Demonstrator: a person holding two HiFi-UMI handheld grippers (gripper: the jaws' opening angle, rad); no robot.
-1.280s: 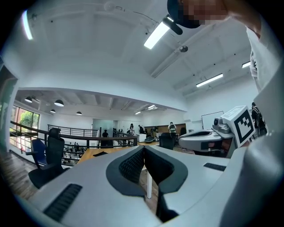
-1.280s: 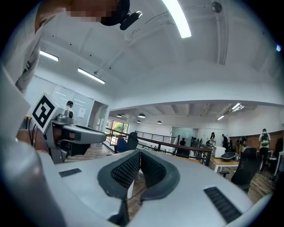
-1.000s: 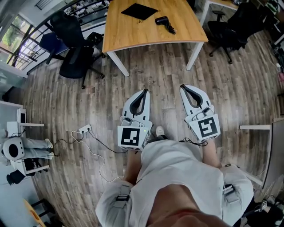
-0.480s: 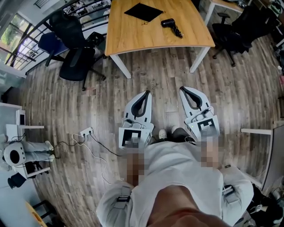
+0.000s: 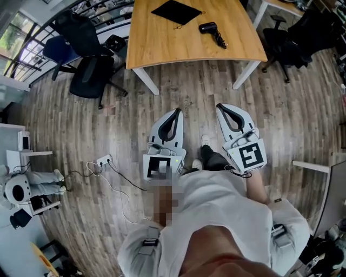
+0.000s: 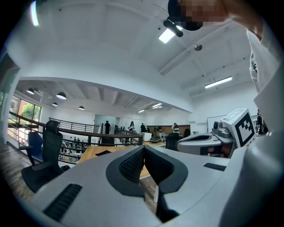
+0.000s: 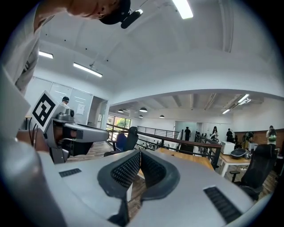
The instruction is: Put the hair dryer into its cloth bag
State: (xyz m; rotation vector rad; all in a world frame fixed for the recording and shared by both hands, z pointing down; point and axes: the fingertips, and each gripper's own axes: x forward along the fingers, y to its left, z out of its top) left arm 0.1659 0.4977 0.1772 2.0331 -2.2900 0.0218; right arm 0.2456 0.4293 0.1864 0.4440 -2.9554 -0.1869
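A black hair dryer [image 5: 211,28] with its cord lies on the wooden table [image 5: 162,40] at the top of the head view. To its left, flat on the same table, is the black cloth bag [image 5: 176,11]. Both grippers are held level over the wood floor, well short of the table. My left gripper [image 5: 177,112] is shut with nothing in it. My right gripper [image 5: 220,107] is likewise shut and empty. In the left gripper view the shut left gripper [image 6: 143,149] points at the table, where the cloth bag [image 6: 104,152] shows as a dark patch.
Black and blue office chairs [image 5: 86,59] stand left of the table, another chair [image 5: 294,30] to its right. A power strip with a cable [image 5: 102,159] lies on the floor at left. A white desk edge [image 5: 313,165] is at right. People stand far off by a railing [image 7: 186,142].
The table with the bag and the hair dryer has come nearer and shifted lower in the head view as the person walks toward it. Both grippers stay shut and side by side.
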